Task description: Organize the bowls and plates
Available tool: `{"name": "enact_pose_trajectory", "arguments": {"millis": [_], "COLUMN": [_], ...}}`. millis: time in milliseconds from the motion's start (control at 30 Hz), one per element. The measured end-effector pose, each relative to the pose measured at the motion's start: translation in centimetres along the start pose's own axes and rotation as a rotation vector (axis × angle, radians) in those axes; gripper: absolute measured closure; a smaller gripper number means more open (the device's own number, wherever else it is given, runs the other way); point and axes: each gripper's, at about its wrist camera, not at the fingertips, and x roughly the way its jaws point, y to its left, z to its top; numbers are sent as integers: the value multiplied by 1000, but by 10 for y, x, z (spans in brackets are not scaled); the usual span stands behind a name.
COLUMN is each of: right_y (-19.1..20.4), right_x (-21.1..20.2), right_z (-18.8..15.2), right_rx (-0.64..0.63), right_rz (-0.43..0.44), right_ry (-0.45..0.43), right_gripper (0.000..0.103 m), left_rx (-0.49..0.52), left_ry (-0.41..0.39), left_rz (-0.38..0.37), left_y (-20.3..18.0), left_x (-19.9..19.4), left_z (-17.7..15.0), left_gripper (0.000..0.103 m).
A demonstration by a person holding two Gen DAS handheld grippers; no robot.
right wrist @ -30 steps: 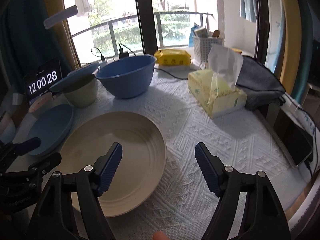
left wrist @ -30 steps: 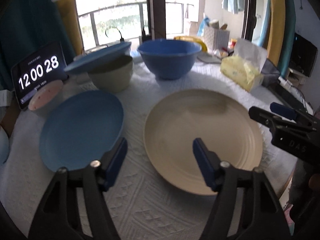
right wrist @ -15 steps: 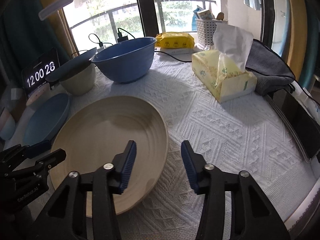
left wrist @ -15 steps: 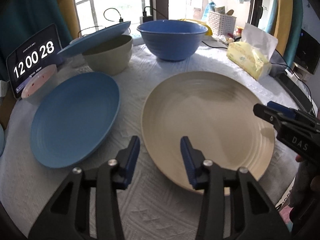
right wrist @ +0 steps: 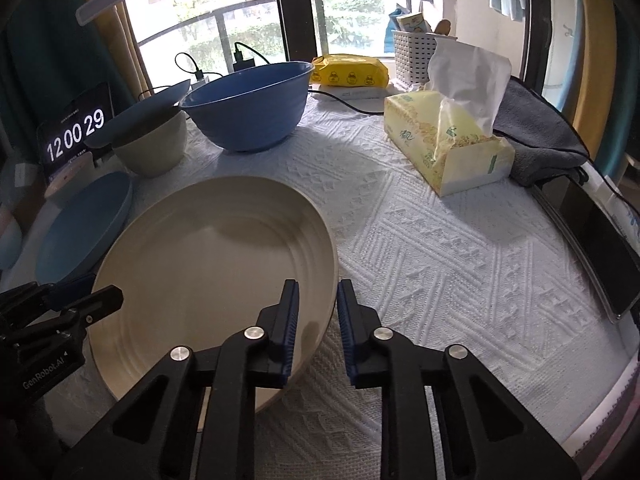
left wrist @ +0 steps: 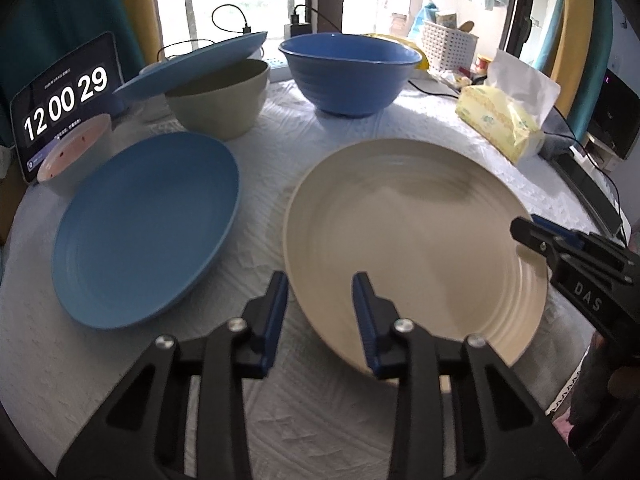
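Cream and ribbed, the big plate [left wrist: 412, 240] fills the middle of your left wrist view, lying on the white woven tablecloth [left wrist: 280, 152]. Your left gripper [left wrist: 320, 304] straddles its near-left rim: one blue pad sits outside the rim, the other over the plate's inside. Its jaws have just been closing, yet a clear gap remains on both sides, so nothing is clamped. To the left lies a blue plate [left wrist: 148, 228], just beside the cream one but apart. Behind it a beige bowl [left wrist: 218, 98] carries a tilted blue plate [left wrist: 192, 64] on its rim, and a large blue bowl [left wrist: 350, 74] stands further back. A small pink bowl [left wrist: 74, 144] sits before the clock tablet [left wrist: 64, 100]. Your right gripper [left wrist: 524, 232] reaches in at the plate's right edge.

From your right wrist, that gripper [right wrist: 318, 308] has its jaws around the cream plate's [right wrist: 212, 264] right rim. They have just been closing and stand narrowly apart; whether the pads press the rim yet you cannot tell. The tissue box [right wrist: 444, 148] stands well apart on the right, a grey cloth [right wrist: 536, 132] behind it.
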Motion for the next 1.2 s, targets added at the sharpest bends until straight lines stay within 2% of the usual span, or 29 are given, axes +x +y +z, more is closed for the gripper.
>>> {"name": "enact_pose_trajectory", "arguments": {"millis": [267, 733, 933, 1200], "right_y": [6, 29, 51, 89], "right_x": [-11, -44, -55, -55], "right_z": [3, 14, 22, 32], "right_rx": [-13, -57, -83, -144], "right_rz": [-31, -57, -51, -25], "right_ry": [-31, -115, -147, -159], "right_gripper": [85, 85, 85, 85], "left_rx": [-6, -38, -70, -133], "left_ry": [-36, -161, -213, -240], "left_rz": [-26, -41, -26, 7], "left_y": [5, 26, 48, 88], "left_x": [-14, -57, -74, -83], "left_z": [-1, 4, 2, -3], "left_gripper": [70, 70, 70, 70]}}
